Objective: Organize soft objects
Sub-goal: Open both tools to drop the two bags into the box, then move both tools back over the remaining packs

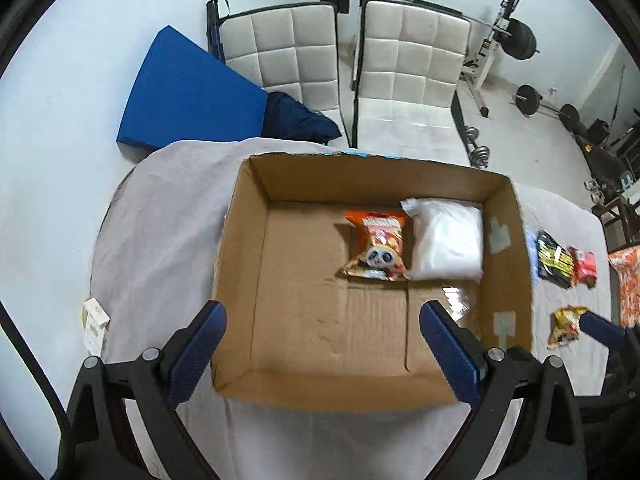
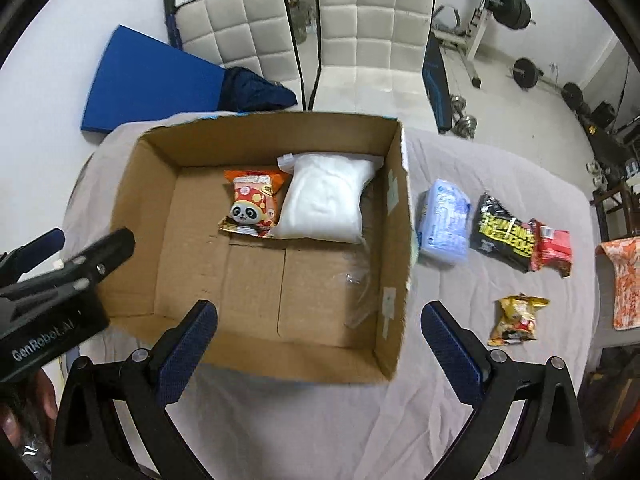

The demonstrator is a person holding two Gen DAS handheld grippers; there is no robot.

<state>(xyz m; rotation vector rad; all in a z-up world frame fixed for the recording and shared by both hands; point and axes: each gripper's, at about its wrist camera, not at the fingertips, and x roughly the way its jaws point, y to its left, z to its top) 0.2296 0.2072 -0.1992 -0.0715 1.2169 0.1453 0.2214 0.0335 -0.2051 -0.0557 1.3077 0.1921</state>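
Cardboard box (image 2: 256, 320) at frame centre, holding panda snack bag (image 2: 252, 208) touching white pouch (image 2: 326, 200) (both against the far wall). Right of it on the cloth (image 2: 460, 380): blue pack (image 2: 442, 220), black packet (image 2: 504, 236), red packet (image 2: 550, 250), yellow packet (image 2: 516, 320). Left gripper (image 1: 322, 344) and right gripper (image 2: 320, 340) both spread wide, empty.

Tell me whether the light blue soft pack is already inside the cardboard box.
No. The light blue soft pack lies on the grey cloth outside the brown cardboard box, just beyond its right wall.

Two white chairs (image 1: 408, 60), blue mat (image 1: 188, 92)
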